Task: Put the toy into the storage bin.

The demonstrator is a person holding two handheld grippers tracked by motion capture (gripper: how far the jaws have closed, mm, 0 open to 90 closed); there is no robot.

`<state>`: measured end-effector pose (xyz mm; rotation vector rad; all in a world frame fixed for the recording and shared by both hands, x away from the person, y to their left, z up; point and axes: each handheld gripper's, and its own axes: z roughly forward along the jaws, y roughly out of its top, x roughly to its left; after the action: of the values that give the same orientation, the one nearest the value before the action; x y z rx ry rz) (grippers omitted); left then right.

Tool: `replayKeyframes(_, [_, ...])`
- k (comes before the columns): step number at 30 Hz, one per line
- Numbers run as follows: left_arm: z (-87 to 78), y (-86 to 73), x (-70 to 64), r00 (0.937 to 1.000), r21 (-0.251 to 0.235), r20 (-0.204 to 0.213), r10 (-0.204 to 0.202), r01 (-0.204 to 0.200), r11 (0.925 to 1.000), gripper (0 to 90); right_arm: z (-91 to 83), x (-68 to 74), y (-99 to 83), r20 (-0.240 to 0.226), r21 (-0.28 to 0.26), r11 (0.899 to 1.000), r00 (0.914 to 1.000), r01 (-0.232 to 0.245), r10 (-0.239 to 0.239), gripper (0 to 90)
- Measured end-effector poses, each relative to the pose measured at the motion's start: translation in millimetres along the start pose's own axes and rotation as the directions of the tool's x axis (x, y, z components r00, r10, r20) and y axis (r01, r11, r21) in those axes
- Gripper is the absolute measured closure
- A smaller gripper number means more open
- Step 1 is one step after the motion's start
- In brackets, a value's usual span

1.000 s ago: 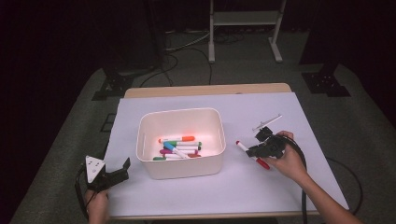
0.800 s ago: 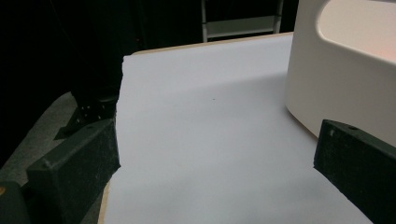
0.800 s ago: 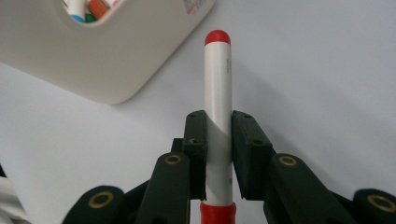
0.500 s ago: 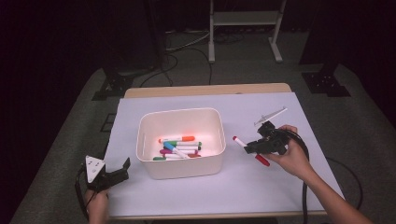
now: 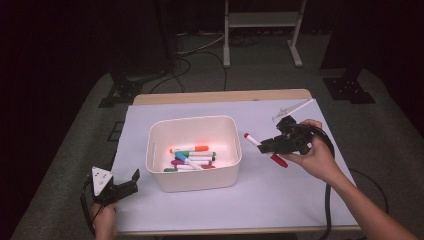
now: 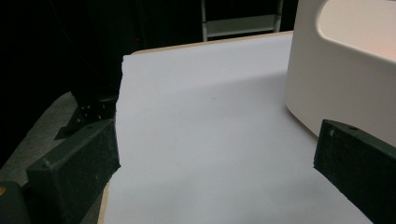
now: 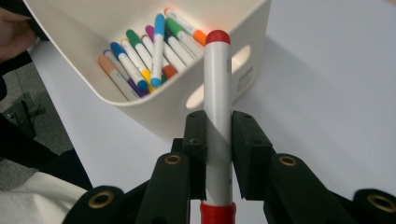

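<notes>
A white bin [image 5: 225, 175] sits mid-table with several coloured markers [image 5: 192, 157] lying in it. My right gripper [image 5: 265, 146] is lifted just right of the bin, shut on a white marker with red ends [image 5: 253, 140]. In the right gripper view that red marker [image 7: 218, 93] stands between the jaws and points at the bin [image 7: 219, 65] and its markers [image 7: 149, 51]. My left gripper [image 5: 131, 181] rests at the table's front left corner, open and holding nothing. In the left gripper view the jaws stand wide apart with the bin's wall [image 6: 336, 88] at the right.
White paper [image 5: 280, 195] covers the wooden table. A clear ruler-like strip [image 5: 294, 109] lies at the back right. A cable [image 5: 327, 210] trails from the right gripper. Stand legs [image 5: 260, 30] and dark floor lie beyond the far edge.
The right gripper has lifted the red marker and carried it left, closer to the bin. The left gripper has stayed put.
</notes>
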<state>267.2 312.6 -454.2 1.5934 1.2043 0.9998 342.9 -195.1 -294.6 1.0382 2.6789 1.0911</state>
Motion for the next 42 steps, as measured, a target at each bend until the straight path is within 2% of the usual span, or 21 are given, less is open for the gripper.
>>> replayKeyframes(4, [-0.2,0.0,0.1,1.0,0.002,0.0,-0.003,0.003,1.0,0.0,-7.3,10.5,16.3,-0.003,-0.012,0.999,0.9995,0.031,-0.031,75.4])
replayKeyframes(9, [-0.2,0.0,0.2,1.0,0.0,-0.002,-0.008,0.008,1.0,0.0,-6.9,26.2,37.1,-0.035,-0.019,0.997,0.9962,0.079,-0.08,75.5])
replayKeyframes(11, [-0.1,0.0,0.0,1.0,0.0,-0.001,-0.006,0.006,1.0,0.0,-3.5,32.1,45.0,-0.063,-0.019,0.994,0.9918,0.11,-0.111,75.4])
replayKeyframes(19, [-0.2,0.0,0.2,1.0,-0.002,0.001,-0.005,0.005,1.0,0.0,21.0,50.0,69.6,-0.148,-0.012,0.989,0.9777,0.149,-0.149,75.4])
replayKeyframes(23, [-0.3,-0.1,0.4,1.0,-0.003,0.001,-0.005,0.005,1.0,0.0,34.5,57.8,80.3,-0.189,-0.014,0.985,0.9671,0.17,-0.17,75.4])
replayKeyframes(30, [-0.3,-0.1,0.3,1.0,-0.003,0.001,-0.004,0.004,1.0,0.0,54.3,69.8,93.6,-0.24,-0.016,0.975,0.9463,0.22,-0.217,75.4])
replayKeyframes(37, [0.0,0.0,0.5,1.0,-0.004,0.001,-0.007,0.007,1.0,0.0,75.4,75.5,101.1,-0.278,-0.004,0.971,0.9323,0.24,-0.231,75.4])
replayKeyframes(42, [0.1,-0.1,0.5,1.0,-0.005,0.001,-0.008,0.008,1.0,0.0,91.9,78.9,104.6,-0.288,0.017,0.968,0.9286,0.249,-0.234,75.4])
